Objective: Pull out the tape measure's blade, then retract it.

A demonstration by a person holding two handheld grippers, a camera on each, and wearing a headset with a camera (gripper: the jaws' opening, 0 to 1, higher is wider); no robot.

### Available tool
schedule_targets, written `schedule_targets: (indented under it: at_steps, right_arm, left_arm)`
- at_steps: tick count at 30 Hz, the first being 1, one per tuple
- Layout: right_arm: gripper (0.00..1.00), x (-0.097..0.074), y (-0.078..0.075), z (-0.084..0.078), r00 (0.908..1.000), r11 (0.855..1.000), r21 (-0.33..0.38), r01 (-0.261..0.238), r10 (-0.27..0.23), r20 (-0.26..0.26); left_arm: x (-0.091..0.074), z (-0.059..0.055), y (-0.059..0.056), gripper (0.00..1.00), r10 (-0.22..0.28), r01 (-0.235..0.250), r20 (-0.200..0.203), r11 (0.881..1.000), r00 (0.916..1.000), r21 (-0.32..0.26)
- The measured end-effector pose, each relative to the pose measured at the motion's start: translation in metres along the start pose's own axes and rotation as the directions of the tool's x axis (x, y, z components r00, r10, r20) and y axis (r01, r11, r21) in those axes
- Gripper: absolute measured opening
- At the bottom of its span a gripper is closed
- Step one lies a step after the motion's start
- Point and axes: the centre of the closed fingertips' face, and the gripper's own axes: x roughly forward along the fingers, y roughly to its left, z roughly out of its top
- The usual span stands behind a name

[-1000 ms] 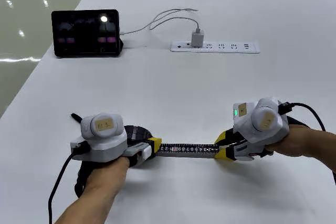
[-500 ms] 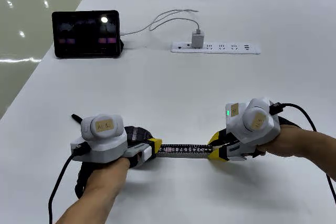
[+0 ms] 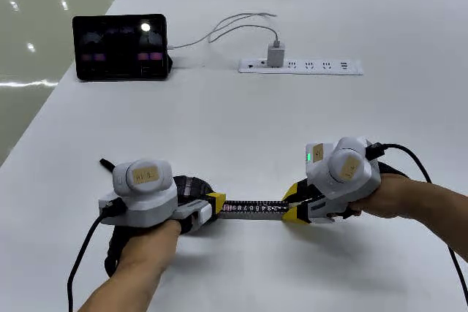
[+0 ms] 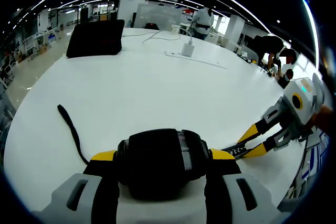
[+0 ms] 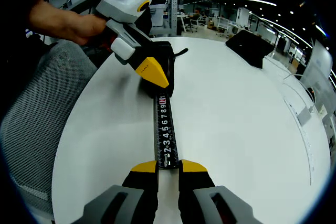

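Right gripper [image 5: 168, 167] at bottom, yellow jaw tips pinched on end of blade [image 5: 165, 132]. Blade runs straight up over white table [image 5: 236, 119], numerals 2–9 readable, into black tape measure case [image 5: 164, 60]. Left gripper [image 5: 152, 72] clamps case, hand [image 5: 63, 22] behind it. Mesh chair [image 5: 37, 114] left of table. Dark tablet [image 5: 249, 45] upper right.

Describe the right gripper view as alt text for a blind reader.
The right gripper pinches the end of a tape measure's numbered blade, which runs across the white table to its black case, clamped in the left gripper. A hand holds that gripper.
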Motion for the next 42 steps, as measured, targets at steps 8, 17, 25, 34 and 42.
schedule_targets:
  at_steps: [8, 17, 25, 34, 42]
  right_arm:
    - [0.10, 0.004, 0.000, 0.005, 1.0000, 1.000, 0.000, -0.001, 0.001, 0.006]
    - [0.10, 0.008, 0.000, 0.010, 0.9999, 1.000, -0.001, -0.003, 0.003, 0.011]
    - [0.10, 0.012, 0.001, 0.015, 0.9999, 1.000, -0.004, -0.006, 0.006, 0.016]
    - [0.10, 0.017, 0.001, 0.021, 0.9998, 1.000, -0.006, -0.008, 0.008, 0.021]
    - [0.10, 0.021, 0.001, 0.026, 0.9996, 1.000, -0.008, -0.011, 0.011, 0.028]
  left_arm:
    - [0.000, 0.000, 0.000, 0.61, -0.001, 0.001, 0.001, 1.000, 1.0000, -0.003]
    - [0.000, 0.000, 0.000, 0.61, -0.001, 0.001, 0.001, 1.000, 1.0000, -0.007]
    - [0.000, 0.000, 0.000, 0.61, -0.002, 0.002, 0.000, 1.000, 1.0000, -0.009]
    - [0.000, 0.000, 0.000, 0.61, -0.003, 0.003, -0.002, 1.000, 1.0000, -0.008]
    - [0.000, 0.000, 0.000, 0.61, -0.004, 0.004, -0.003, 1.000, 1.0000, -0.009]
